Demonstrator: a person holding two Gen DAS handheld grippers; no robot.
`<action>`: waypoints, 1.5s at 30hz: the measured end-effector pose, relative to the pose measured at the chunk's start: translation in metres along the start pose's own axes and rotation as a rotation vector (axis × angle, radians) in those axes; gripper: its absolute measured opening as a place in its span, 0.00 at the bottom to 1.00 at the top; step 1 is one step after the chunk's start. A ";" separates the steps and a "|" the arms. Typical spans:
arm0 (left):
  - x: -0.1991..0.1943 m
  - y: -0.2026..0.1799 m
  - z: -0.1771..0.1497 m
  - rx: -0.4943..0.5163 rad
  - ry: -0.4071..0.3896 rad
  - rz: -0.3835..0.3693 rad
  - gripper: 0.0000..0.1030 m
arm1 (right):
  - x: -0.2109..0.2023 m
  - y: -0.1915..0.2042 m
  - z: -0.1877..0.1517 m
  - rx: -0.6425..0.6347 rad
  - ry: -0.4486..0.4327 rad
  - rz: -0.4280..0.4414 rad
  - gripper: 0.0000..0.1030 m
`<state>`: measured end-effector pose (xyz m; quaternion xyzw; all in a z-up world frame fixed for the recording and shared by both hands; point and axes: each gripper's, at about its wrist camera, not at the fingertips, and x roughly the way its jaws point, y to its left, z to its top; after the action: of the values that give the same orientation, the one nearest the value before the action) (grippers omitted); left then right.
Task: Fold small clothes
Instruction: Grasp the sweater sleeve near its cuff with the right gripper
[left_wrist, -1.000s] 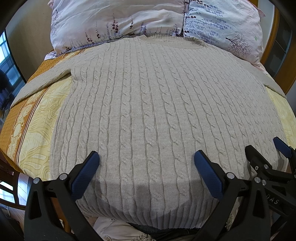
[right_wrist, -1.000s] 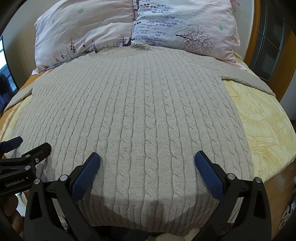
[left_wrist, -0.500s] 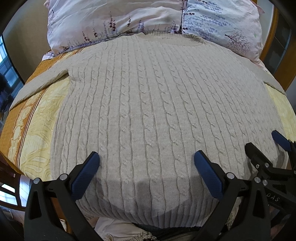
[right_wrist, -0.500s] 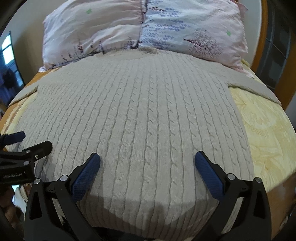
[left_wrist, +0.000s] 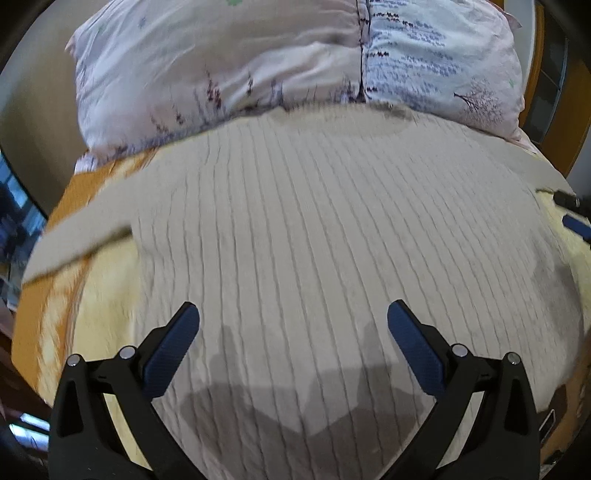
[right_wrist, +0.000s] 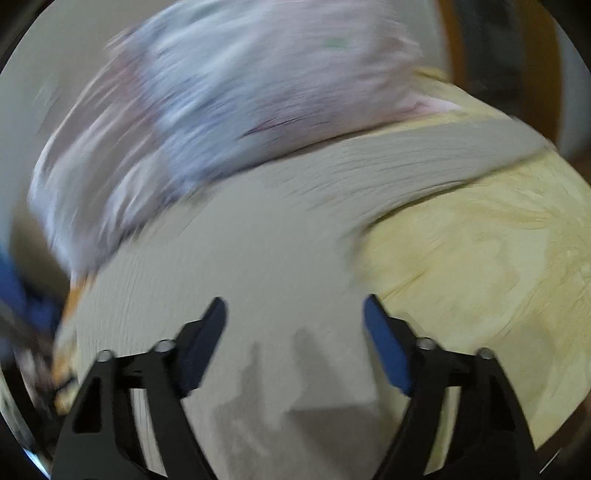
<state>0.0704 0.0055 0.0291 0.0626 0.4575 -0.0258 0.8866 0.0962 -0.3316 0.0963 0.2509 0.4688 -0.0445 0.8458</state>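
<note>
A beige cable-knit sweater (left_wrist: 314, 229) lies flat on the bed, neck toward the pillows, sleeves spread sideways. My left gripper (left_wrist: 293, 325) is open and empty above the sweater's lower middle. My right gripper (right_wrist: 293, 314) is open and empty above the sweater's right side (right_wrist: 258, 258), near its right sleeve (right_wrist: 424, 147); this view is heavily blurred. The right gripper's tip also shows at the far right edge of the left wrist view (left_wrist: 576, 225). The sweater's left sleeve (left_wrist: 77, 236) lies over the bedspread.
Two floral pillows (left_wrist: 258, 62) lie at the head of the bed. A yellow and orange bedspread (right_wrist: 480, 266) shows on both sides of the sweater. A wooden frame (left_wrist: 569, 110) stands at the right. The bed's left edge (left_wrist: 22, 332) drops to the floor.
Both grippers have moved forward over the sweater toward the pillows. The right gripper has swung to the right, toward the right sleeve, and its view is motion-blurred.
</note>
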 end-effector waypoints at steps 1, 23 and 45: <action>0.003 0.001 0.006 0.006 0.008 -0.004 0.98 | 0.004 -0.012 0.012 0.044 0.004 -0.010 0.66; 0.040 0.012 0.076 -0.083 -0.024 -0.154 0.98 | 0.047 -0.121 0.093 0.483 -0.059 -0.027 0.35; 0.053 0.018 0.086 -0.110 -0.054 -0.192 0.98 | 0.021 -0.131 0.108 0.452 -0.178 -0.105 0.11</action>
<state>0.1729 0.0125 0.0369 -0.0312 0.4382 -0.0872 0.8941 0.1503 -0.4926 0.0752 0.4042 0.3830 -0.2141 0.8025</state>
